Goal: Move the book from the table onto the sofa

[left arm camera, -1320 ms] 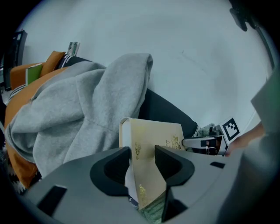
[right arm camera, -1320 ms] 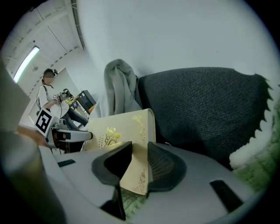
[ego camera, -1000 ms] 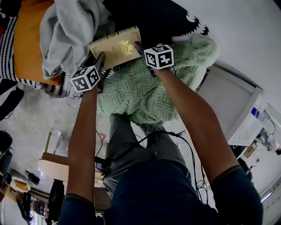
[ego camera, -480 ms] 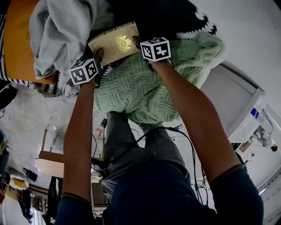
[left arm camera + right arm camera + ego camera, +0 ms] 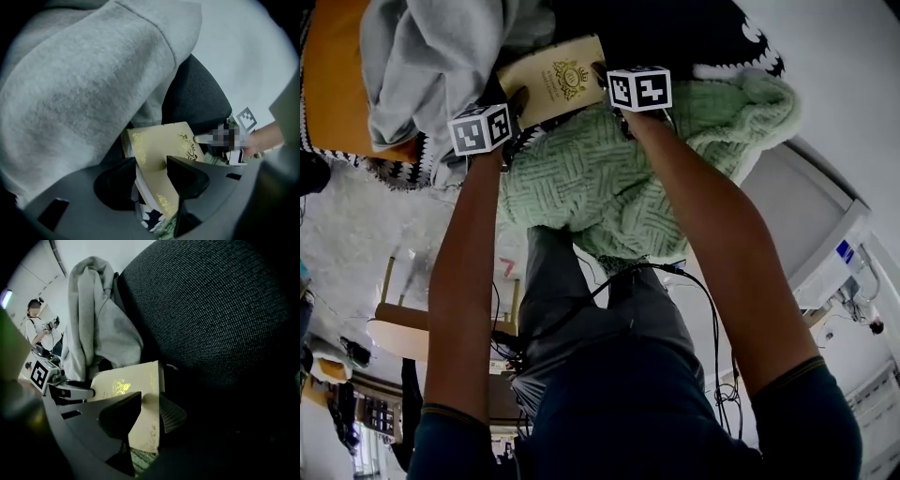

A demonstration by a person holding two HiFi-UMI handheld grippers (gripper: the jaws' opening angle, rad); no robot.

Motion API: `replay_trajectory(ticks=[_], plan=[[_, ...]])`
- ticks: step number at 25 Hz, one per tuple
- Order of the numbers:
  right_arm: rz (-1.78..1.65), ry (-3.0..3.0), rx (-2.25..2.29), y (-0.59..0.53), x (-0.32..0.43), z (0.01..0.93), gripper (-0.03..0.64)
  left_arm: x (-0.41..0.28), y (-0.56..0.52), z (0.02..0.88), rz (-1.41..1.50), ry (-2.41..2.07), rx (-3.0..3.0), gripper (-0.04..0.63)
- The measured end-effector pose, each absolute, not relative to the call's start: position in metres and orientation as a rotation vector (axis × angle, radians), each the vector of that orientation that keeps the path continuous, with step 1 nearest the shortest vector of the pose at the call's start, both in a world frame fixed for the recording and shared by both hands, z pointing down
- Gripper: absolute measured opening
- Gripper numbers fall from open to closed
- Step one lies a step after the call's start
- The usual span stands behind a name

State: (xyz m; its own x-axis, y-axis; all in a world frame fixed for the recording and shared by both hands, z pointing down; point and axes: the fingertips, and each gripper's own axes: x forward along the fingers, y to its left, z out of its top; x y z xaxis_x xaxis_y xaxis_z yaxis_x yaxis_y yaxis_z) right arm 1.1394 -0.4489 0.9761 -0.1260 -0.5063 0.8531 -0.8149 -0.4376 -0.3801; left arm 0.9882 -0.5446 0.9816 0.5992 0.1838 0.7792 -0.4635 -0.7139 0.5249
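Right gripper view, right claw pinching book

Book: cream cover bore a gold crest and gilt ornament, lettering too small to read. Marker cube left of book, another right: black-and-white square codes only.

In the head view the marker cubes hide most of the left claw and the right claw. The grey sweatshirt and the orange cushion run off the top edge. In the left claw view the jaws, which have just been opening slightly with the book between them, cover its near end. The right claw's jaws likewise hide its near corner. The sofa sinks into shadow lower down, and a distant person is too small to make out.
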Motion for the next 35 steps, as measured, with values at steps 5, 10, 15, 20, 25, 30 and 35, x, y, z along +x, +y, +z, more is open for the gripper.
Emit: replay_trajectory(ticks=[5,10,15,20,25,30,35], plan=[[1.582,-1.434,1.876,-0.446,1.149,0.974,0.118,0.981,-0.539,0.975,1.194,-0.173,2.124,0.210],[1.534,-1.432,1.908,-0.450,1.157,0.954,0.118,0.971,-0.543,0.957,1.228,-0.139,2.162,0.210],[1.491,-1.448,1.974,-0.451,1.161,0.924,0.118,0.947,-0.549,0.938,1.244,-0.140,2.163,0.206],[1.414,-1.540,2.042,-0.458,1.159,0.870,0.037,0.930,-0.555,0.899,1.204,-0.137,2.219,0.028],[1.279,-1.801,1.973,-0.466,1.128,0.791,0.014,0.935,-0.561,0.818,1.023,-0.137,2.373,0.005],[1.121,-1.944,1.989,-0.456,1.105,0.706,0.014,0.944,-0.561,0.718,0.843,-0.135,2.542,0.005],[0.971,-2.036,2.086,-0.428,1.098,0.620,0.014,0.958,-0.547,0.625,0.666,-0.139,2.674,0.005]])
